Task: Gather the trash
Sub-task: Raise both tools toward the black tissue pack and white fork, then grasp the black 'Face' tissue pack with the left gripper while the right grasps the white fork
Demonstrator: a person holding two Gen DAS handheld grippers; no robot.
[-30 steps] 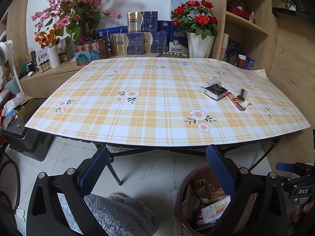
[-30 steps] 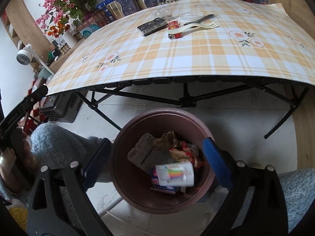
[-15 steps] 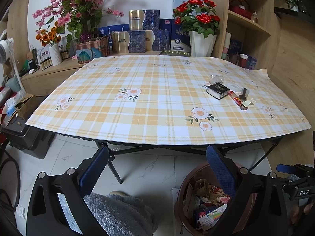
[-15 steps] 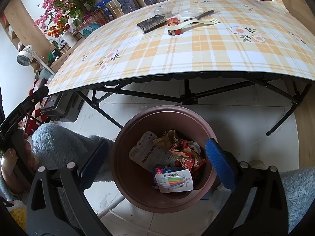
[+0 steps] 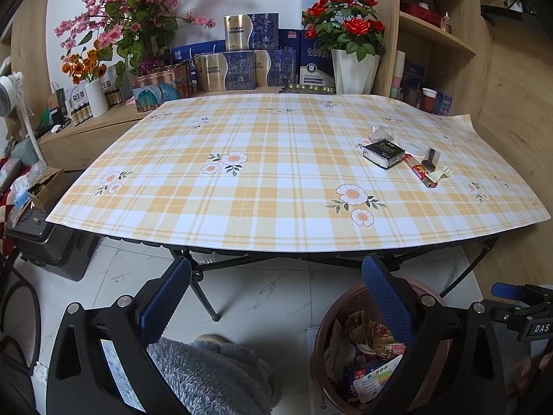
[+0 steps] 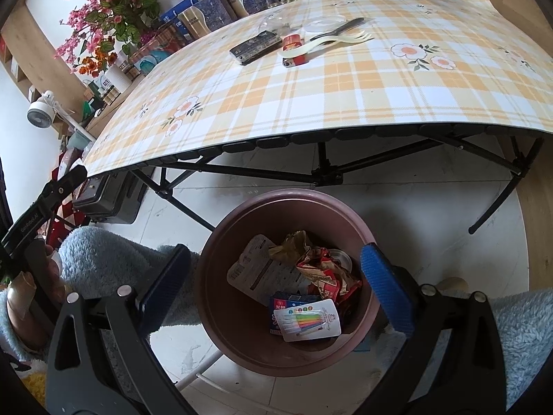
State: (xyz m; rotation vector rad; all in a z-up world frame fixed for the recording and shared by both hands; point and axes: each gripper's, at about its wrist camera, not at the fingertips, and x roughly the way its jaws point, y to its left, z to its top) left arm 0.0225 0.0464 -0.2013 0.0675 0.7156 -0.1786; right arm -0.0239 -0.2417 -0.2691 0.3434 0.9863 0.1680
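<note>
Step in hand: fetching the next piece; round maroon plastic waste bin [image 6: 287, 346] on the white tiled floor already holds wrappers and a white card of coloured pens [image 6: 307, 321].
Remaining trash: black rectangular box [image 5: 383, 153], red cylindrical lighter [image 5: 422, 175], cream plastic fork [image 6: 328, 43] and crumpled clear wrapper [image 5: 382, 133], clustered on the far right of the yellow plaid tablecloth [image 5: 269, 180].
Doing it well: lift clear of the table edge before reaching; take the black rectangular box across its narrow sides; approach flat pieces low.
Right gripper [image 6: 274, 278]: poised above the bin, angled down, released, jaws wide, nothing between.
Left gripper [image 5: 276, 288]: low before the table, level, aimed across it, released, empty.
</note>
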